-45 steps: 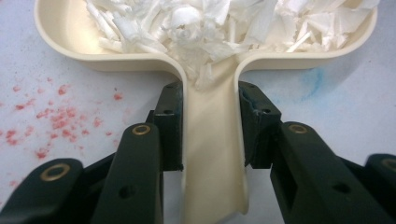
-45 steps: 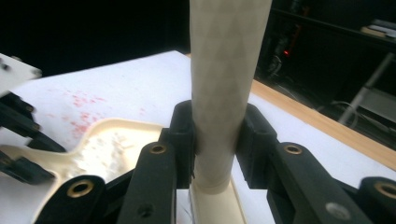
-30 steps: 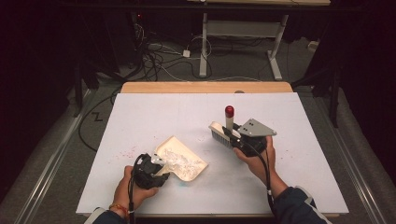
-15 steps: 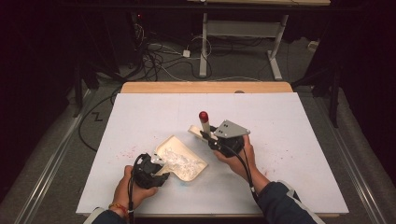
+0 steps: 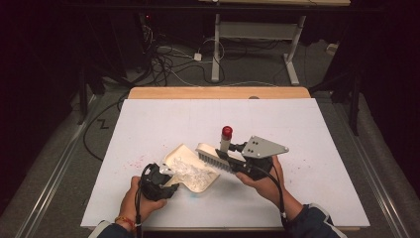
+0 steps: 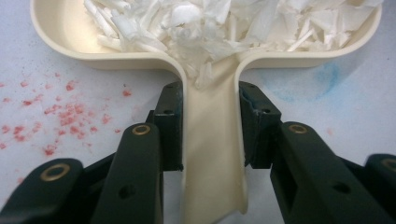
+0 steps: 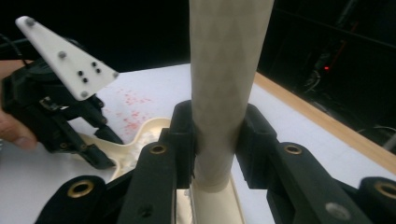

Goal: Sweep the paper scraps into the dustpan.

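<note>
High view: a dustpan (image 5: 190, 171) of white shreds (image 5: 190, 171) sat beside a brush (image 5: 218, 158) on the white table (image 5: 297, 124).

Nearest the person, the left gripper (image 5: 166, 177) clamped the dustpan's handle (image 6: 212, 154) between its jaws, pan lying flat and opening toward 1 o'clock from that gripper. At 3 o'clock from the pan, the right gripper (image 5: 236, 161) was closed on the brush handle (image 7: 226, 84), its red tip (image 5: 227, 131) pointing toward 12 o'clock, bristles just above the pan's far rim; whether they touched was unclear. Red specks (image 6: 51, 116) dotted the table at 9 o'clock from the pan.
</note>
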A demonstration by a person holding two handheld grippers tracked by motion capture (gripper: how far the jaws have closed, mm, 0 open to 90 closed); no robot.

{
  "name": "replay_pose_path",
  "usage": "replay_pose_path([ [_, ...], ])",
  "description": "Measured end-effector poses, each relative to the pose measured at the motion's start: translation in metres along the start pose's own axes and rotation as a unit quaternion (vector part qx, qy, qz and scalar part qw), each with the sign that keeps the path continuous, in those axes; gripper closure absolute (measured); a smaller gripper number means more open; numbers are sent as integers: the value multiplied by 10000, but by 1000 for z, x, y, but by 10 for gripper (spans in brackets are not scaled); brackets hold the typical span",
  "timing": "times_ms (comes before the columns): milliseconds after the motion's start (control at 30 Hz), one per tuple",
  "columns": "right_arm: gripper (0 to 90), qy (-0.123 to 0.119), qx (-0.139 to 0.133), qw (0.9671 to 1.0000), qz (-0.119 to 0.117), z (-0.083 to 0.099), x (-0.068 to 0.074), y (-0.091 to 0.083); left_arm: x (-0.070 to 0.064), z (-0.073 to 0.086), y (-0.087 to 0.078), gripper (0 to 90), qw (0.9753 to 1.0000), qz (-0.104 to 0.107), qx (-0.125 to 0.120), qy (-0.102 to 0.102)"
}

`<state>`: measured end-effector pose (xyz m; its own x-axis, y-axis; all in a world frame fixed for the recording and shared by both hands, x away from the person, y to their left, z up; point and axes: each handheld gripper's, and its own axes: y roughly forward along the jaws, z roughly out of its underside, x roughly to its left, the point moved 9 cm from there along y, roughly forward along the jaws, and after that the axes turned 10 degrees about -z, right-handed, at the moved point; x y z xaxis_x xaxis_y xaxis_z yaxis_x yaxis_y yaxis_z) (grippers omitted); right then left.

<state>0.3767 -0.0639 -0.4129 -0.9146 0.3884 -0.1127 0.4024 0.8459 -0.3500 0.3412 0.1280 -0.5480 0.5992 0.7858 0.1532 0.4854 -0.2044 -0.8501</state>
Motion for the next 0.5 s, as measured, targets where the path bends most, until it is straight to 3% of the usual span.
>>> replay_pose_path([
  [200, 713, 239, 163, 9996, 44, 11, -11, 1, 1, -1, 1, 632, 10000, -9, -5, -22],
  [367, 713, 275, 483, 9984, -74, 28, -7, 11, 0, -1, 1, 633, 10000, -11, -27, -35],
  [500, 713, 312, 530, 9981, -98, 31, -6, 5, 0, -1, 1, 633, 10000, -14, -36, -46],
])
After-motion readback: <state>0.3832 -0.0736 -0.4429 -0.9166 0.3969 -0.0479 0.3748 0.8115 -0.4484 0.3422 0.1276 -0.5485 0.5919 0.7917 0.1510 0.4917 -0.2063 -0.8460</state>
